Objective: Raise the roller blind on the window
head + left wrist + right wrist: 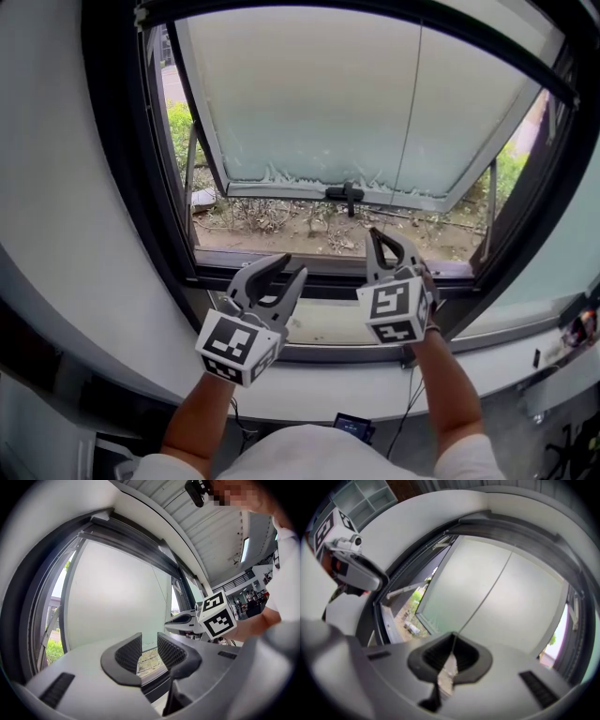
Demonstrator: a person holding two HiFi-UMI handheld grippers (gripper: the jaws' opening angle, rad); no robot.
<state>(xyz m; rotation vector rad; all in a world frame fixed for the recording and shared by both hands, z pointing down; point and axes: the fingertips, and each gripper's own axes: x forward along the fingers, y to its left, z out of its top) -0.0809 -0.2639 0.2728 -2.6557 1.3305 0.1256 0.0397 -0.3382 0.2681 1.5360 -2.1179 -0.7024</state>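
A thin pull cord (409, 122) hangs in front of the pale panel (309, 94) that fills most of the dark-framed window (122, 187). My right gripper (381, 236) is shut on this cord near the sill. In the right gripper view the cord (487, 592) runs down into the closed jaws of the right gripper (452, 644). My left gripper (287, 268) is held beside it to the left, open and empty. In the left gripper view the left gripper (149, 651) frames only the panel's lower edge. The right gripper (185, 619) shows there at the right.
Below the panel's lower edge, bare ground and plants (309, 225) show outside. A black handle (345, 194) sits at the middle of that edge. A white sill (328, 323) runs under both grippers. Cables and a small device (352, 425) lie below the sill.
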